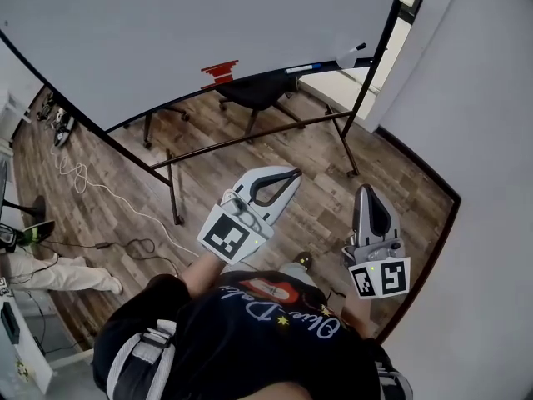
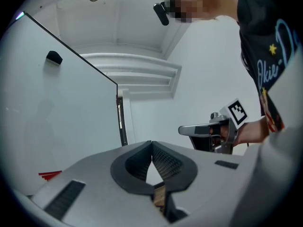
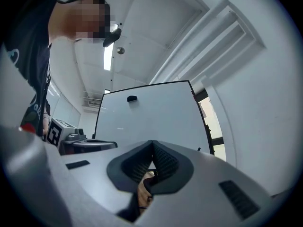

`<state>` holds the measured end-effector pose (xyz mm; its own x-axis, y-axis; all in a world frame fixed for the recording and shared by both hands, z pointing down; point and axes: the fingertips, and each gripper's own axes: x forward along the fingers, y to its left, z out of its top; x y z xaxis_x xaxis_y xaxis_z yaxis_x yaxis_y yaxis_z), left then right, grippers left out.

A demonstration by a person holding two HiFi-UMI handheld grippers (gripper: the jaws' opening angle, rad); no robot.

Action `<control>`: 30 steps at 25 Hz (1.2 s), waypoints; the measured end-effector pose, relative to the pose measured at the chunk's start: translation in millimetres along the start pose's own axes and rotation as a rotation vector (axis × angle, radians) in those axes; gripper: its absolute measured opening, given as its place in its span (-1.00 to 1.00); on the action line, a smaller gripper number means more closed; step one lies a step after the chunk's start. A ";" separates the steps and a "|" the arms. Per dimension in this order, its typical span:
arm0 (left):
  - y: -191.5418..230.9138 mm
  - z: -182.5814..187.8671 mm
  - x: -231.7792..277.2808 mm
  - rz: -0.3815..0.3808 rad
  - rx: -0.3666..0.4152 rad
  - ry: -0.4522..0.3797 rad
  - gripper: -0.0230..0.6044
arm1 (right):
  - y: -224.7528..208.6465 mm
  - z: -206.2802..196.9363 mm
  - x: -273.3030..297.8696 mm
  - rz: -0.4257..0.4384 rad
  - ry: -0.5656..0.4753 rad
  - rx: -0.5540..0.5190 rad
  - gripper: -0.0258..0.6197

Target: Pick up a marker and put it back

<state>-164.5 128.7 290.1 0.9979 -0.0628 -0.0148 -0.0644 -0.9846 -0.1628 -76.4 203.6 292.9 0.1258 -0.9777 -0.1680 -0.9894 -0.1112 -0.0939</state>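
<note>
The marker [image 1: 301,68] lies on the ledge along the lower edge of the whiteboard [image 1: 208,23]. A second marker [image 1: 353,52], white with a black tip, sits further right on that ledge, and a red patch [image 1: 221,72] shows to the left. We hold both claws well apart from it, over the wooden floor [image 1: 275,152]. The left claw [image 1: 293,172] has its jaws pressed together with nothing between them. The right claw [image 1: 364,189] is likewise closed and empty.
</note>
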 end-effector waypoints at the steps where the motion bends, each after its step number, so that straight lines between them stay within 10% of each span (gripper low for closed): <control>1: 0.9 -1.1 7.4 0.009 -0.009 0.007 -0.91 | -7.3 0.3 2.1 0.004 0.000 0.005 -0.92; 19: 15.1 -9.3 78.0 0.131 -0.038 0.025 -0.91 | -74.1 -9.2 35.1 0.131 0.043 -0.004 -0.92; 30: 55.2 -31.5 143.7 0.070 -0.062 -0.027 -0.91 | -118.8 -14.8 79.5 0.078 0.068 -0.058 -0.92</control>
<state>-24.5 60.1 310.1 0.9905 -0.1279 -0.0504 -0.1324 -0.9862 -0.0992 50.0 136.4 305.2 0.0447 -0.9935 -0.1051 -0.9988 -0.0421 -0.0262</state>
